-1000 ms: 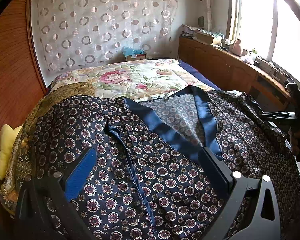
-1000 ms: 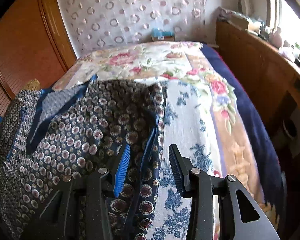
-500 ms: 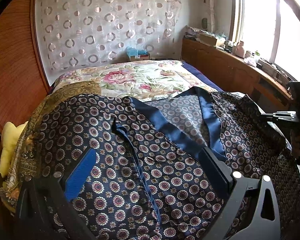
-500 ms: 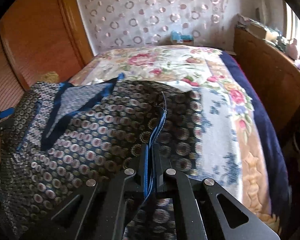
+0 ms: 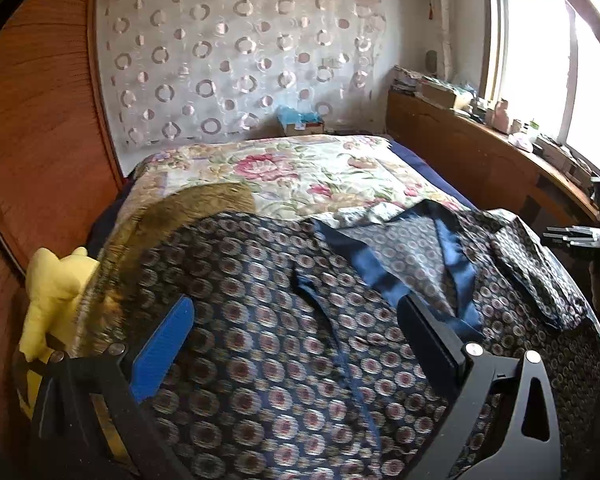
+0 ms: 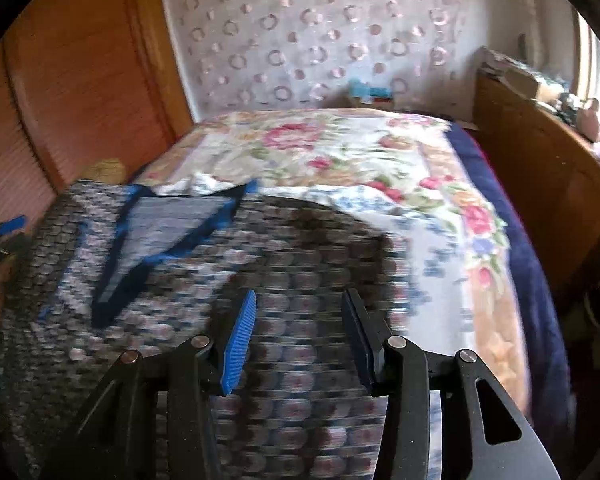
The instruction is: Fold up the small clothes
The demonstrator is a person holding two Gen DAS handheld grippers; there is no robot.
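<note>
daylight pours in from the window (image 5: 540, 72) on the right, blown out to plain white. the bed (image 5: 300, 168) is evenly lit, with soft shadows. the patterned garment (image 6: 292, 264) is smeared by motion blur in the right wrist view, milder in the left. fisheye bending curves the wooden panels (image 5: 32, 112), and the corners go black.

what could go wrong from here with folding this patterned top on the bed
1. Both claws are open, so nothing pins the patterned top; the part already turned over at its right side may slide back.
2. The loose navy tie strip lies between the left claw fingers and might snag.
3. The top partly overlaps a gold-brown cloth, so a low grab by the left claw may catch both. The right claw view is blurred, so aim there is uncertain.
</note>
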